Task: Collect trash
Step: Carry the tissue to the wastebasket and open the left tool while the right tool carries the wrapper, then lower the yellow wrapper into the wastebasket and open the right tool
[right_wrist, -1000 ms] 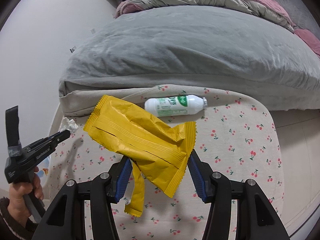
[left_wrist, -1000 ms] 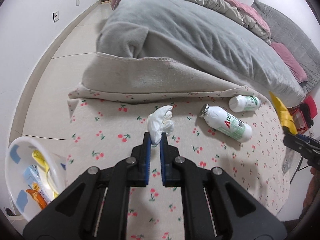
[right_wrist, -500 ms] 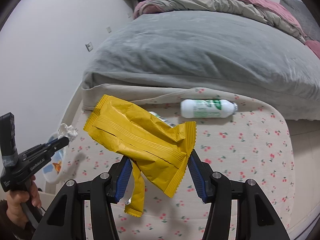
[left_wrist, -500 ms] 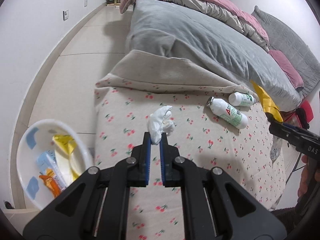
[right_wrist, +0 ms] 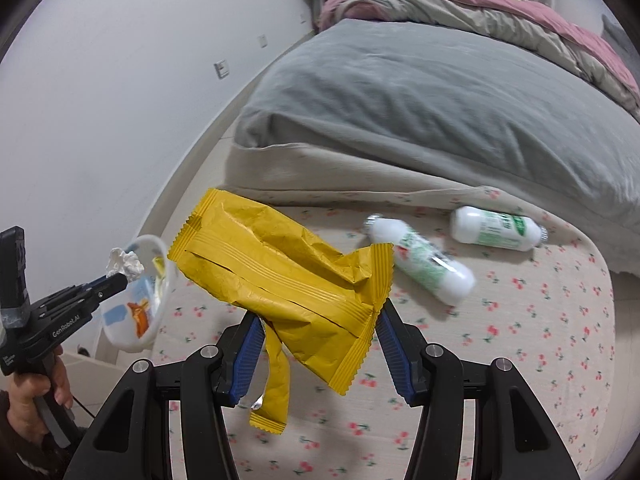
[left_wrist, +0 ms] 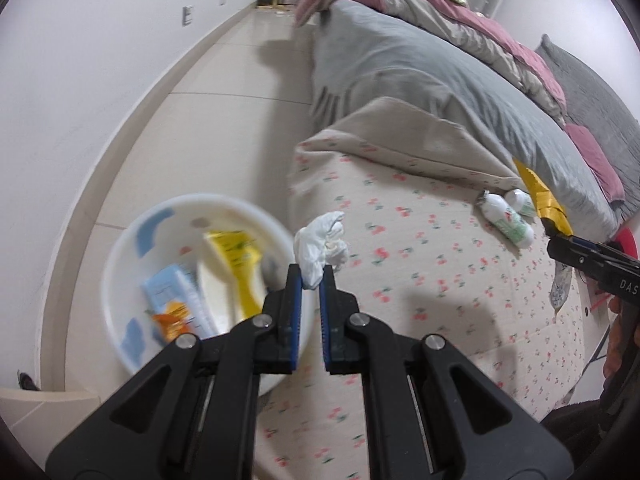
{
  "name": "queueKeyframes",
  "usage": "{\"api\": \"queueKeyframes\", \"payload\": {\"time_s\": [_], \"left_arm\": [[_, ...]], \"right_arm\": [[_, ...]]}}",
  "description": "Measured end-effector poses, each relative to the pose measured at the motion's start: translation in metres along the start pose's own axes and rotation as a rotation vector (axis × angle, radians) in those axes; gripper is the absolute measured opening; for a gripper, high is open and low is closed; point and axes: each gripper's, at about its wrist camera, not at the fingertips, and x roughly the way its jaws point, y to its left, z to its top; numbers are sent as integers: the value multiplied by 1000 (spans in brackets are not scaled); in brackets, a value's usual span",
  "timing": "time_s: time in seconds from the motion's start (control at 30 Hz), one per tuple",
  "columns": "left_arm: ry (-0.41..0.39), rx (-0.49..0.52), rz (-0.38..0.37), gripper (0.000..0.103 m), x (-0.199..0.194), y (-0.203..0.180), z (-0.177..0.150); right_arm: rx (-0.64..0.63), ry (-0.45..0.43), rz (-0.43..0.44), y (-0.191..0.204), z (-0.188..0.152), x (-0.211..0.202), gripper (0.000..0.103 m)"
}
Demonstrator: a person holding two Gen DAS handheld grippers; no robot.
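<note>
**Tissue and wrapper both held, bin at the bed's edge**

The left gripper (left_wrist: 309, 280) has its fingers (left_wrist: 293, 296) pinched nearly together on a crumpled white tissue (left_wrist: 320, 240), which sticks up out of the tips. In the right wrist view the same gripper (right_wrist: 120, 280) shows at 9 o'clock, the tissue (right_wrist: 124, 266) at its tip, over the bin's rim.

The right gripper (right_wrist: 318, 328) has its fingers (right_wrist: 394, 344) about half apart, pressed on a creased yellow wrapper (right_wrist: 280, 276); a torn strip of it hangs down by the left finger. In the left wrist view this gripper (left_wrist: 560, 242) enters at 3 o'clock with the wrapper (left_wrist: 542, 200) at its tip.

At 9 o'clock from the left fingers stands a white bin (left_wrist: 120, 264) on the floor (left_wrist: 224, 120), beside the bed (left_wrist: 420, 272). It holds a yellow packet (left_wrist: 236, 256) and a pale blue carton (left_wrist: 176, 292).

On the cherry-print sheet, at 2 o'clock, lie two white bottles (right_wrist: 424, 260) with green labels, on their sides, close together. Beyond them sits a grey duvet (right_wrist: 440, 92).

A hand (right_wrist: 36, 396) grips the left gripper's handle at 8 o'clock in the right wrist view.
</note>
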Motion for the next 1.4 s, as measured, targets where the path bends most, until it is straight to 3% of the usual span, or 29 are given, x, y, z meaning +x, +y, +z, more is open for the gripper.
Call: {"api": "queueKeyframes", "payload": {"time_s": [0.47, 0.53, 0.6, 0.67, 0.7, 0.9, 1.27, 1.33, 1.4], "left_arm": [[20, -86, 43, 10, -11, 72, -18], [27, -97, 53, 16, -12, 80, -20], [29, -112, 64, 48, -14, 88, -22], [12, -134, 93, 68, -20, 98, -24], [8, -136, 107, 74, -22, 102, -25], [24, -126, 204, 83, -29, 120, -28], [21, -176, 223, 85, -42, 143, -32], [22, -181, 224, 85, -43, 145, -33], [22, -184, 224, 85, -44, 146, -34]], "right_arm": [[-112, 45, 60, 85, 3, 35, 57], [-126, 51, 66, 95, 3, 41, 57], [-137, 56, 71, 103, 3, 45, 57], [-148, 63, 77, 110, 3, 50, 57], [-154, 67, 80, 115, 3, 53, 57], [-189, 90, 97, 138, 1, 69, 57], [-251, 123, 142, 185, -5, 103, 57], [-258, 122, 152, 189, -6, 105, 61], [-267, 115, 183, 194, -6, 106, 73]]}}
